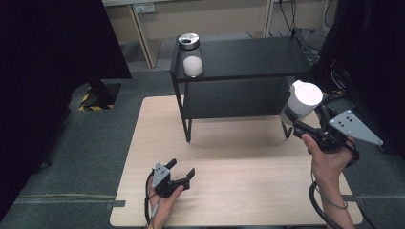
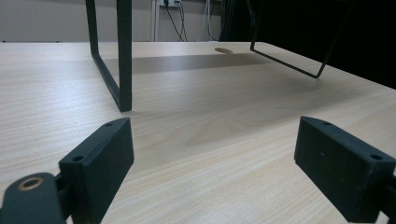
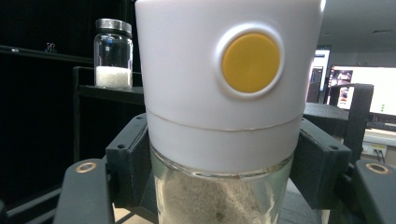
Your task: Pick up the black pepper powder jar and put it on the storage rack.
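White-capped jar (image 3: 224,93), yellow button, no lettering

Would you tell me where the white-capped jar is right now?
In the high view the white-capped jar is on the right, gripped by the right gripper beside the black shelf's right end.

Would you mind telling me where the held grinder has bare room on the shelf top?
The black shelf is bare right of the salt jar, through to its right edge. Only the left corner is taken. The right gripper holds the grinder beside that right end.
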Demonstrator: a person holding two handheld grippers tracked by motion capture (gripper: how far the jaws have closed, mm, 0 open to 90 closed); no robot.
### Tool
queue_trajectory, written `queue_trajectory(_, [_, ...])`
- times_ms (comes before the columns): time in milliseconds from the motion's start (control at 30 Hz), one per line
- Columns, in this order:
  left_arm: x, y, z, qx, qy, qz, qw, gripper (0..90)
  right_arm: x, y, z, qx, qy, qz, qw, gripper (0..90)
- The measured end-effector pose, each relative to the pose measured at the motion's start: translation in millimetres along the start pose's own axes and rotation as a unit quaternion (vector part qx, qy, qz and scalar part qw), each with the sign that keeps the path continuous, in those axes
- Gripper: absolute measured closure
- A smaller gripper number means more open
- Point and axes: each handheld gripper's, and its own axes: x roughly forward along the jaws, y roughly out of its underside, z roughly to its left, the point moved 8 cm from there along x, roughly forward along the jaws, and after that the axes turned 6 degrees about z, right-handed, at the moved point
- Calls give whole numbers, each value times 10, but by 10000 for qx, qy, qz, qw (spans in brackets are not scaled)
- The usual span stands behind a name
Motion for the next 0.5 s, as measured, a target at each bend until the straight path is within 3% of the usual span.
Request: queue_trajectory(500, [0, 1, 2, -14, 1, -7, 10000, 112, 92, -148, -32, 12, 98, -51, 9999, 310])
